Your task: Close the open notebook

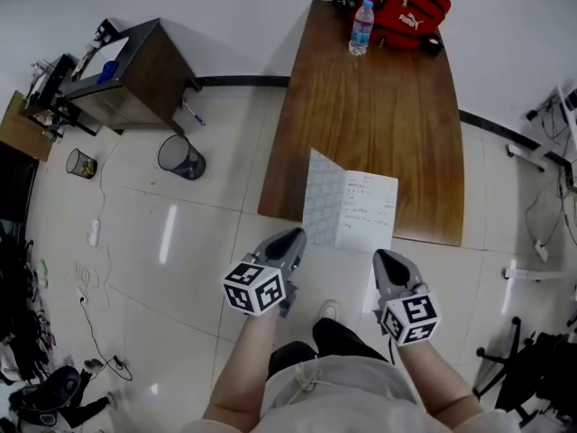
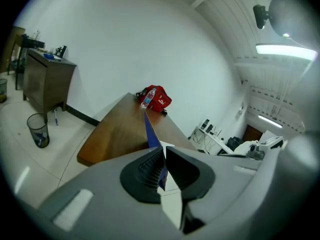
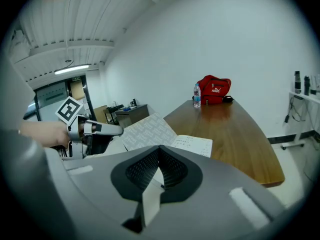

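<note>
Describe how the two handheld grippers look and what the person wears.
Both the left gripper and right gripper have smooth grey, tapering shells with black ribbed pads. Each carries a white cube printed with black square markers. No cables show. No sleeves cover the person's forearms; a light drawstring garment shows below.

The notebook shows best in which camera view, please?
The head view: the notebook lies whole, cover raised, written page flat on the table. The left gripper view shows only its blue cover edge-on in the left gripper's tongs; the right gripper view shows it low and partly cut off.
</note>
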`<state>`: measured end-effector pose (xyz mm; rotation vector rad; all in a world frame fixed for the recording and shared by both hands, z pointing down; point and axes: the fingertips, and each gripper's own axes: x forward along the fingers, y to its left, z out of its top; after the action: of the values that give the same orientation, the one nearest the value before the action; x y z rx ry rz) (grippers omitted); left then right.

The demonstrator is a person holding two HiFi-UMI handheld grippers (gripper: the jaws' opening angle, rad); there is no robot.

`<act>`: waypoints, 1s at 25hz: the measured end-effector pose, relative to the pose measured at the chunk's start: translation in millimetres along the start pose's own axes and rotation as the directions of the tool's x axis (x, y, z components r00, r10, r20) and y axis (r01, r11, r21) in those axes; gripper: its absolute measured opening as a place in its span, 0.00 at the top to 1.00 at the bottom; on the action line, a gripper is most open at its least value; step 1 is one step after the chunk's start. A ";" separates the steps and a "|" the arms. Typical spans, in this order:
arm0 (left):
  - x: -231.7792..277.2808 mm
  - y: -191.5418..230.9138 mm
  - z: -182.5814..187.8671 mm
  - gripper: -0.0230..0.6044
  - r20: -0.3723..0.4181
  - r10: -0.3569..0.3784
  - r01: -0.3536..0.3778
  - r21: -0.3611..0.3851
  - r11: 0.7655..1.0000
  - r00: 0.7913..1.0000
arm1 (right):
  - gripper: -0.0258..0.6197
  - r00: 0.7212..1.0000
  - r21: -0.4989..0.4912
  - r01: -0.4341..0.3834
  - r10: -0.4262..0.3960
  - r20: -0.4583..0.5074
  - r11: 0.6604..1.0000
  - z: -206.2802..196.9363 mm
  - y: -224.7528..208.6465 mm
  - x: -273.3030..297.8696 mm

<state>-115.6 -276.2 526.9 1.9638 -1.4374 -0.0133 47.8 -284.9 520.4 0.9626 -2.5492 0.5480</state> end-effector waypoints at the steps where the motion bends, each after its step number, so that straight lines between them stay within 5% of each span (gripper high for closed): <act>1: 2.7 -10.1 4.1 0.93 -0.002 -0.014 0.014 0.018 1.000 1.000 | 0.95 1.000 -0.003 0.015 -0.015 0.017 1.000 5.9 -2.6 -5.9; 7: 36.7 -73.9 3.1 0.93 -0.040 -0.138 0.140 0.060 0.988 0.990 | 0.95 0.989 0.028 0.128 -0.130 0.066 0.991 18.0 -35.8 -46.0; 16: 96.8 -126.5 -53.8 0.93 -0.169 -0.259 0.268 0.030 0.963 0.951 | 0.95 0.963 0.146 0.258 -0.266 0.041 0.955 -8.3 -76.7 -79.8; 25: 150.7 -122.8 -134.7 0.92 -0.291 -0.230 0.255 0.053 0.965 0.929 | 0.95 0.952 0.182 0.307 -0.302 -0.054 0.934 -68.4 -94.3 -78.5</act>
<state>97.9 -315.3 620.8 2.1083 -1.0212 0.2167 180.7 -275.1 564.7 1.3779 -2.2914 0.7103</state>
